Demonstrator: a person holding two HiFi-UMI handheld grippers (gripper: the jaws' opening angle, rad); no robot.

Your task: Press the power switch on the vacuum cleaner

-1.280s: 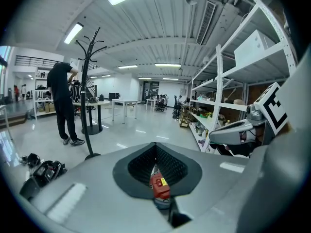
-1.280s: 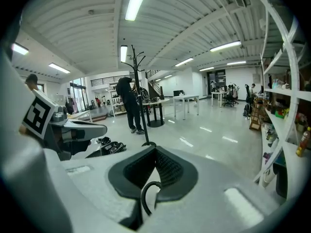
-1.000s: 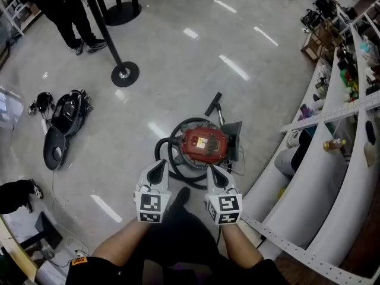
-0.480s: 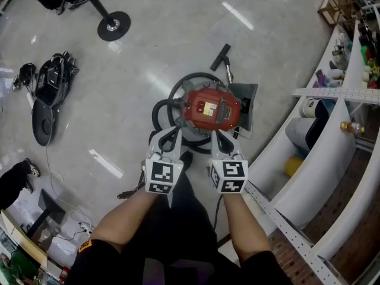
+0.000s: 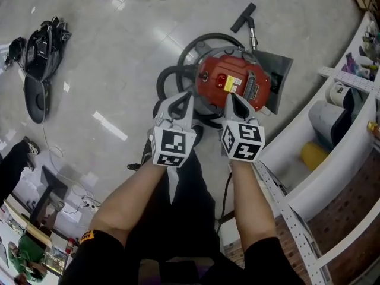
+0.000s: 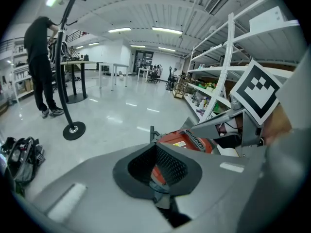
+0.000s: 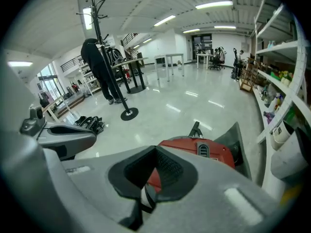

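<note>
I am holding my left gripper and right gripper side by side, both clenched on nothing. The red vacuum cleaner is sitting just ahead of and below their tips. Neither tip is touching its power switch, so the whole press is waiting.

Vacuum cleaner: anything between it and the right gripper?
Nothing visible does. The right gripper hangs with shut jaws over the near edge of the vacuum cleaner, open air between. The black hose coils off its left side, by the left gripper, clear of that path.
</note>
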